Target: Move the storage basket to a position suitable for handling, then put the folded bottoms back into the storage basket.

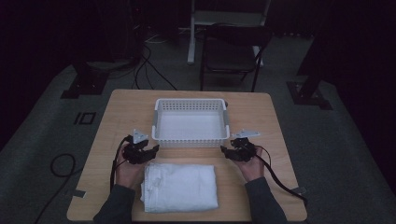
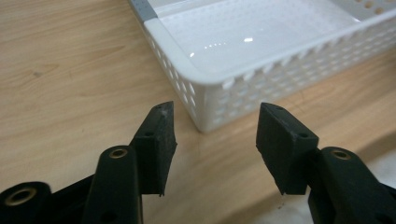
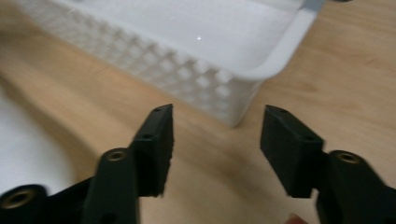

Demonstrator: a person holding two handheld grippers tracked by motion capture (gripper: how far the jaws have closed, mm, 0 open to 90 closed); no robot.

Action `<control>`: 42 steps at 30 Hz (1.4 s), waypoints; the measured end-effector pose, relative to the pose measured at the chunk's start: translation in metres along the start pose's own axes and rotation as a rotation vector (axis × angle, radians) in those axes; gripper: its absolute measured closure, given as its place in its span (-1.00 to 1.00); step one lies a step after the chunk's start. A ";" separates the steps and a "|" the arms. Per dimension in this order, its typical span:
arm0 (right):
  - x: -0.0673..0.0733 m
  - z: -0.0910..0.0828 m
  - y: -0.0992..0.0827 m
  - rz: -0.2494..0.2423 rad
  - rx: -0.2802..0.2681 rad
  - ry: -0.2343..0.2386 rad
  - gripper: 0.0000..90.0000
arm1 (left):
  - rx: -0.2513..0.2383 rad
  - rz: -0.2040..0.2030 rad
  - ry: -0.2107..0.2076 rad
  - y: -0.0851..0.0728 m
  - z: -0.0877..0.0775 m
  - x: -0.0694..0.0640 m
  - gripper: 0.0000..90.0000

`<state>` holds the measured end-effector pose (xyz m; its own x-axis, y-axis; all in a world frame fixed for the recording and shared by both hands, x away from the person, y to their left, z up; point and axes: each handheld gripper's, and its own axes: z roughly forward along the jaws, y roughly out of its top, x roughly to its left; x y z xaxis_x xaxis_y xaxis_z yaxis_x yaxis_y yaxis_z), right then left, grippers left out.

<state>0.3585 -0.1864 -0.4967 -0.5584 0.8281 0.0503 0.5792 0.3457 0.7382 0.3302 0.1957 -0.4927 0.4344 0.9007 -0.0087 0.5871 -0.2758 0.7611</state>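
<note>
Left tool (image 1: 150, 150): jaws parted, nothing between them. In the left gripper view the pads (image 2: 159, 140) frame the near corner of the white basket (image 2: 243, 79), with bare desk (image 2: 70, 84) beneath. Not touching anything.

Right tool (image 1: 227, 151): same story, jaws apart and empty. Its own view (image 3: 215, 149) looks past the other near corner of the basket (image 3: 219, 88); that frame is a bit blurred, and a white patch at lower left is probably the cloth edge.

Both tools sit level on either side, just above the far edge of the folded white towel (image 1: 180, 186), which lies flat on the desk between the person's forearms, near the front edge. The left hand (image 1: 128, 168) is just beside the towel's left edge, the right hand (image 1: 250, 165) a little apart from its right edge. The basket (image 1: 161, 121) sits just beyond the towel, centred, and looks empty.

My read of the step: pre-grasp. Towel folded and not yet picked up, and the basket is the likely destination.

Next move as I see it:
- bring both tools down and inward to the towel's side edges or far corners
- get the lower jaw under the full stack of layers, not just the top ply, else the fold opens on lift
- close both together, lift level, carry forward over the basket rim, lower and release

Risk: uneven grip heights would skew the fold, and the near basket wall is close enough to snag on.
</note>
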 end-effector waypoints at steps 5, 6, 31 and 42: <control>0.018 -0.011 -0.013 -0.017 -0.004 0.052 -0.14 | -0.012 -0.046 -0.022 -0.010 -0.021 -0.005 -0.06; 0.021 -0.012 -0.015 -0.020 -0.003 0.064 -0.15 | -0.016 -0.049 -0.030 -0.012 -0.024 -0.006 -0.06; 0.048 -0.020 -0.035 -0.027 0.005 0.144 -0.27 | -0.015 0.024 -0.097 -0.022 -0.054 -0.030 -0.24; 0.060 -0.019 -0.045 -0.029 0.047 0.211 -0.35 | 0.063 0.065 -0.088 -0.050 -0.053 -0.043 -0.24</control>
<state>0.2880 -0.1602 -0.5141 -0.6844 0.7083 0.1726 0.5853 0.3927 0.7094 0.2463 0.1885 -0.4958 0.5295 0.8481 -0.0202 0.5963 -0.3551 0.7200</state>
